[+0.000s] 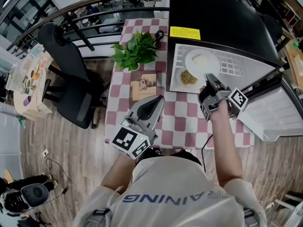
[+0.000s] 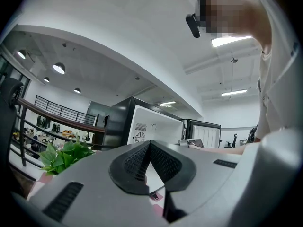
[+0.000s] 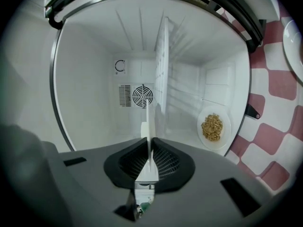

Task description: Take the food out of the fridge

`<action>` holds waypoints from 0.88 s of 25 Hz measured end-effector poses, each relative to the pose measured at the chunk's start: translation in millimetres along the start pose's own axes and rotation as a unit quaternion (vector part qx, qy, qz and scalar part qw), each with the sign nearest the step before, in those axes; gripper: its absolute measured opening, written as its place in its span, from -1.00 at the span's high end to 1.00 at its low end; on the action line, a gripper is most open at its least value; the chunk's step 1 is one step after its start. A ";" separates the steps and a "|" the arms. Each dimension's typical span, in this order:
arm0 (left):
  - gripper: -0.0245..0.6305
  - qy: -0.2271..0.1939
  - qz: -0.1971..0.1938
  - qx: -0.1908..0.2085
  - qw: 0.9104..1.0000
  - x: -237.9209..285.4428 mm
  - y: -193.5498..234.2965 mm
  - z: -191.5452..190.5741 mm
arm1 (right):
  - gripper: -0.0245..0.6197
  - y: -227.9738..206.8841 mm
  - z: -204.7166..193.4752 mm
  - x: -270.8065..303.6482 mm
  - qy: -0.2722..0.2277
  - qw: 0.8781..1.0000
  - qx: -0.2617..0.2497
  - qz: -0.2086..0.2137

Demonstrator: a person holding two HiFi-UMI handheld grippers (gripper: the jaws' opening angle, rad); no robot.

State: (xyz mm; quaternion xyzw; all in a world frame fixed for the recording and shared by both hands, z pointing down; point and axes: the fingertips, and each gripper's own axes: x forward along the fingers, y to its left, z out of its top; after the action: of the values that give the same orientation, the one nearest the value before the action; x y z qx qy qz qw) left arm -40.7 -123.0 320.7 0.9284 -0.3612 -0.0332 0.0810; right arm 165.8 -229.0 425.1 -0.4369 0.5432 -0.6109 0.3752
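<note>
Two plates sit inside the open fridge [image 1: 213,13]. Our right claw [image 1: 209,78], at the fridge mouth, is clamped on the white plate's [image 1: 202,60] rim, probably kept level to avoid spilling. Brown grain [image 3: 212,126] lies beside it. Our left claw [image 1: 154,105], closed and empty, hangs outside the fridge.

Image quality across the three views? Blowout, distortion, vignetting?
Head view: strong fisheye, the fridge edges bow; the white plate nearly washes into its bright interior. Left gripper view: dark round vignette, ceiling light flares. Right gripper view: even light, food sharp; that plate's edge in the right tongs is a low-contrast sliver against the white back wall.
</note>
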 end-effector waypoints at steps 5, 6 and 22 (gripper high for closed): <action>0.91 0.006 -0.024 0.001 1.000 9.7 -14.7 -2.6 | 0.79 11.7 -0.2 -31.4 0.002 1.000 -0.010 0.021; 0.91 0.007 -0.029 0.001 1.000 12.0 -17.9 -3.6 | 0.79 12.2 -1.2 -39.3 0.005 1.000 -0.013 0.023; 0.91 0.058 -0.125 0.009 0.990 51.3 -75.7 -35.9 | 0.79 -70.0 -28.8 -155.0 0.049 0.998 -0.040 0.008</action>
State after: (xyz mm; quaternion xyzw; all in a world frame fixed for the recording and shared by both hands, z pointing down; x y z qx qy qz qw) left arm 51.8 -98.2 342.7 0.9674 -0.2370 0.0144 0.0886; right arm 192.1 -65.8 474.1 -0.4164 0.5887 -0.6065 0.3350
